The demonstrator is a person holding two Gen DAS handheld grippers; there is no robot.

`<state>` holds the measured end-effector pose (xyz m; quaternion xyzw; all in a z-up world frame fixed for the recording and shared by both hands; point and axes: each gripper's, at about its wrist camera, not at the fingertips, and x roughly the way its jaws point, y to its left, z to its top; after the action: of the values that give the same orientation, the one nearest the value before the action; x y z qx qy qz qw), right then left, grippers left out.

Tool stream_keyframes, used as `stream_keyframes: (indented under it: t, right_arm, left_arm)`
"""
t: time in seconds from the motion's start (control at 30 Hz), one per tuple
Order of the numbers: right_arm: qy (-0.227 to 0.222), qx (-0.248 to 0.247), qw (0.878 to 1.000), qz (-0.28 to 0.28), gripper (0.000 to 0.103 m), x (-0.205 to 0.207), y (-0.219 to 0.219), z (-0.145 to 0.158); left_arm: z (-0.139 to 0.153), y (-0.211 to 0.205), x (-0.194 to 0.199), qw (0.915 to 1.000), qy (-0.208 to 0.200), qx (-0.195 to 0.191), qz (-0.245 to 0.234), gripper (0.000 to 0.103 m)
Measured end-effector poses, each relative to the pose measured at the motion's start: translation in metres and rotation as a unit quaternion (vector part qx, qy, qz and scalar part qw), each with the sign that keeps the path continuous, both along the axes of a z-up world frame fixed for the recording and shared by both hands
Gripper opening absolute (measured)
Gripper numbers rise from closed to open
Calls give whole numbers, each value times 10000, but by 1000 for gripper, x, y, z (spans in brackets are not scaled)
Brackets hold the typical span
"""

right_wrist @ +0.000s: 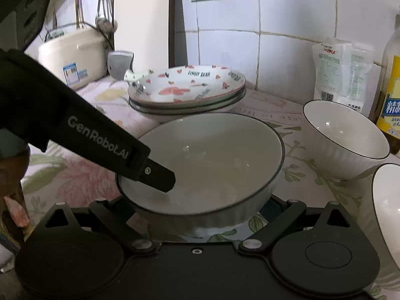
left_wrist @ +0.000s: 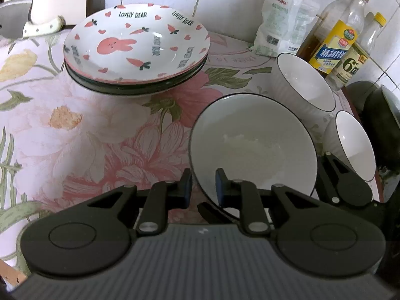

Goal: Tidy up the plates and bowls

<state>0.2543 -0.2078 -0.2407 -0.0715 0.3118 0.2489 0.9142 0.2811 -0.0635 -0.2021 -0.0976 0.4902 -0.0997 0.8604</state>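
Black left gripper (left_wrist: 203, 187), low centre, pinches the grey dark-rimmed ceramic bowl (left_wrist: 252, 147) by its rim; lift level. Right gripper's (right_wrist: 207, 210) state is hidden.

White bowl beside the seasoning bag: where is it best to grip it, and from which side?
Pinch the rim of the white bowl from above on its near side, one finger inside. It stands upright and empty, its flaring wall is wide, and the bag crowds the far side.
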Motion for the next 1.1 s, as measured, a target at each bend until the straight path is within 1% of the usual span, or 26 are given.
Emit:
stream_keyframes:
  t: [0.03,0.07,0.1,0.2,0.4,0.5,0.57,0.67,0.73,0.87,0.9,1.0,1.1]
  right_arm:
    - [123,-206,9997,-44,100,1,2,-1]
    - [139,-335,9993,-134,100,1,2,-1]
    - [130,-338,9991,-234,101,-3,0,1]
    - [193,-159,9991,-336,101,-19,-13,10]
    - [-58,245,9981,-564,101,-67,-47,39]
    - [-204,556,9955,-739,101,-88,-68,60]
    - [-297,765,9929,-862,101,-99,-82,77]
    - [-478,1014,9878,-1082,101,-115,-102,100]
    - [-578,1129,9838,-1265,101,-123,-115,113]
    - [-626,1464,9754,-1527,101,-132,-143,134]
    - [-623,1525,9735,-1587,101,-135,-149,138]
    - [-555,1519,9718,-1715,101,-139,-168,148]
    - [-478,1483,9707,-1829,101,-138,-182,152]
  left_arm:
    - [0,1,-1,10000,15,-69,2,23]
    - [1,2,-2,9999,14,-114,47,23]
    - [4,3,-4,9998,-16,-146,112,24]
    - [15,9,-12,9993,-48,-318,194,25]
    - [45,15,-34,9988,-193,-444,106,28]
    - [61,11,-46,9985,-256,-491,-50,29]
    - [74,5,-54,9981,-306,-508,-157,29]
    - [92,-8,-65,9976,-485,-387,-319,30]
    - [105,-18,-73,9962,-637,-376,-461,34]
    - [126,-38,-83,9935,-841,-396,-663,36]
    - [130,-44,-85,9928,-892,-386,-701,38]
    - [138,-62,-90,9911,-1018,-378,-775,41]
    - [139,-81,-93,9913,-1069,-320,-695,42]
